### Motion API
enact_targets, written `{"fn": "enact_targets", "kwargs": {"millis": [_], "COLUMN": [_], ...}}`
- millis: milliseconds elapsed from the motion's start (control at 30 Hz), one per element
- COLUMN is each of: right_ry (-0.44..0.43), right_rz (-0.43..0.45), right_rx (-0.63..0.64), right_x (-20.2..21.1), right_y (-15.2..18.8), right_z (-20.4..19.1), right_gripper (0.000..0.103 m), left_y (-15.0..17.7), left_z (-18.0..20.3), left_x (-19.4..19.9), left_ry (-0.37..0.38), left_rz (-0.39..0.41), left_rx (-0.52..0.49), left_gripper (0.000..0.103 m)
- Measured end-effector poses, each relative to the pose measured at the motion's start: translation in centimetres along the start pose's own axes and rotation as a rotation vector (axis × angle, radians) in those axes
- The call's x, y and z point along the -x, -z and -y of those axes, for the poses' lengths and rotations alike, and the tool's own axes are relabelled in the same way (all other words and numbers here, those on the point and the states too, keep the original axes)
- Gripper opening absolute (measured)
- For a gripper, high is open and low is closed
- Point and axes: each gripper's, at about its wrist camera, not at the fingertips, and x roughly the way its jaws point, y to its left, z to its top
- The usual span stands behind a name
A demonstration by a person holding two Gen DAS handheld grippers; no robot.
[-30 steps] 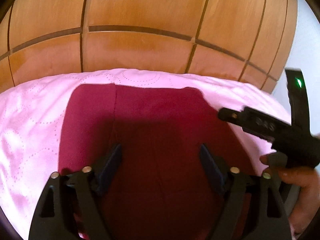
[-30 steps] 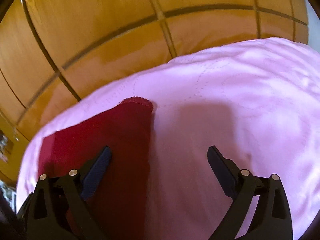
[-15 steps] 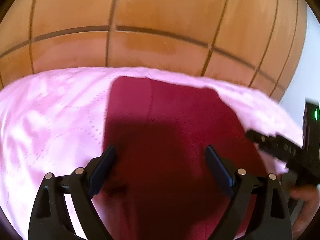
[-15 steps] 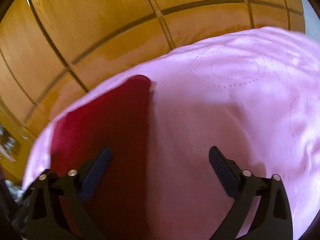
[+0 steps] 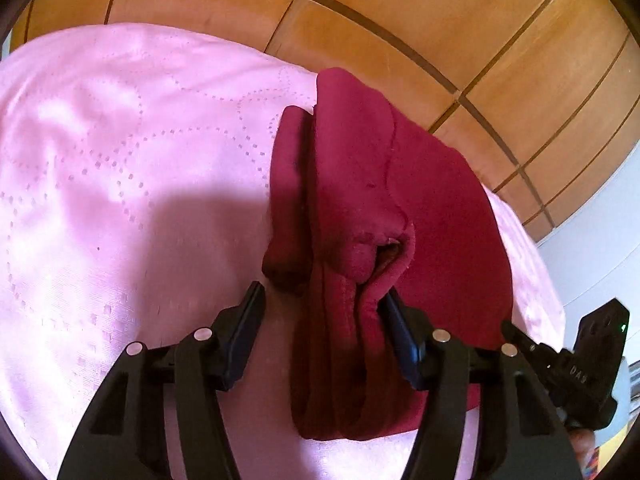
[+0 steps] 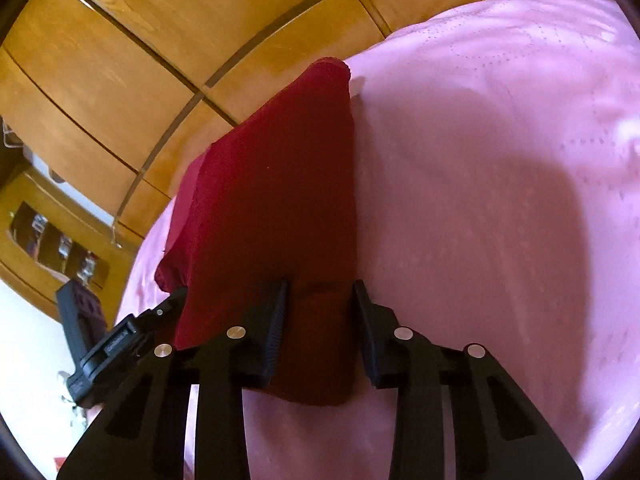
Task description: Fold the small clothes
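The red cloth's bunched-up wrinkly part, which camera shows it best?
The left wrist view. There the red cloth shows its gathered folds and a small opening, running between the left tool's fingers. The right wrist view shows only a smooth, shadowed side of the cloth, with the right tool closed around its near edge.

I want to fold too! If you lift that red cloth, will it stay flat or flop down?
Probably flop: the red cloth already bunches into soft wrinkles between the left claw. It looks light, since the right claw raises one edge off the pink sheet. It likely won't slip; its surface looks fuzzy.
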Motion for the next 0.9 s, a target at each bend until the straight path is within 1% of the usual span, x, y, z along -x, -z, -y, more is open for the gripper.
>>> {"fn": "enact_targets", "kwargs": {"millis": [67,100,133,167,200,267,333,367,400,433,467,533,600,633,667,700,733,800,833,900], "right_ry": [0.015,0.015,0.007,-0.001,-0.01,-0.037,-0.057,-0.062,-0.065,-0.061,-0.056,-0.037,-0.057,-0.075,-0.086,-0.092,-0.091,-0.107,-0.14,-0.185], "right_rz": [0.006,0.006,0.008,0.01,0.01,0.009,0.011,0.012,0.012,0.012,0.013,0.023,0.024,0.024,0.021,0.01,-0.006,-0.021,-0.048,-0.055], "right_rx": [0.027,0.026,0.012,-0.007,-0.021,-0.043,-0.05,-0.054,-0.056,-0.053,-0.052,-0.068,-0.108,-0.127,-0.133,-0.133,-0.137,-0.17,-0.199,-0.23], "right_x": [0.1,0.1,0.1,0.1,0.1,0.2,0.6,0.6,0.8,1.1,1.3,1.8,2.0,1.9,1.5,0.8,-0.3,-2.1,-3.7,-5.0], "right_y": [0.3,0.2,0.1,0.0,-0.1,-0.2,-0.4,-0.6,-0.7,-0.8,-0.8,-1.1,-1.8,-2.5,-3.3,-4.1,-5.1,-6.3,-7.1,-7.8], "right_z": [-0.4,-0.5,-0.3,-0.2,0.0,0.2,0.2,0.1,0.0,-0.1,-0.2,-0.1,0.4,0.6,0.8,0.9,1.0,1.9,2.4,2.7], "right_gripper": [0.032,0.032,0.034,0.035,0.039,0.044,0.056,0.059,0.063,0.063,0.063,0.063,0.063,0.063,0.063,0.063,0.063,0.063,0.063,0.063], "left_y": [0.3,0.4,0.3,0.3,0.3,0.0,-0.9,-1.5,-2.2,-3.0,-3.6,-4.8,-5.4,-5.7,-6.0,-6.3,-6.4,-6.5,-6.4,-6.1], "left_z": [0.0,-0.3,-0.6,-0.9,-1.0,-1.0,-0.9,-0.8,-0.7,-0.6,-0.6,-1.3,-2.0,-2.2,-2.3,-2.4,-2.4,-2.1,-1.8,-1.0], "left_x": [0.3,0.5,0.7,1.1,1.5,2.0,2.2,2.1,1.7,1.3,0.6,-0.9,-1.7,-1.9,-2.1,-2.4,-2.6,-3.3,-3.5,-3.6], "left_ry": [0.002,0.016,0.029,0.047,0.058,0.078,0.079,0.081,0.067,0.048,0.044,0.071,0.127,0.141,0.147,0.151,0.155,0.15,0.148,0.128], "left_rz": [0.001,0.003,0.004,0.007,0.011,0.028,0.042,0.038,0.032,0.018,-0.005,-0.064,-0.103,-0.109,-0.111,-0.119,-0.129,-0.155,-0.164,-0.16], "left_rx": [-0.011,0.005,0.024,0.057,0.074,0.097,0.106,0.106,0.106,0.105,0.105,0.148,0.203,0.222,0.234,0.232,0.223,0.188,0.161,0.095], "left_gripper": [0.058,0.058,0.058,0.065,0.076,0.09,0.091,0.091,0.092,0.093,0.093,0.093,0.091,0.091,0.087,0.082,0.079,0.069,0.069,0.064]}}
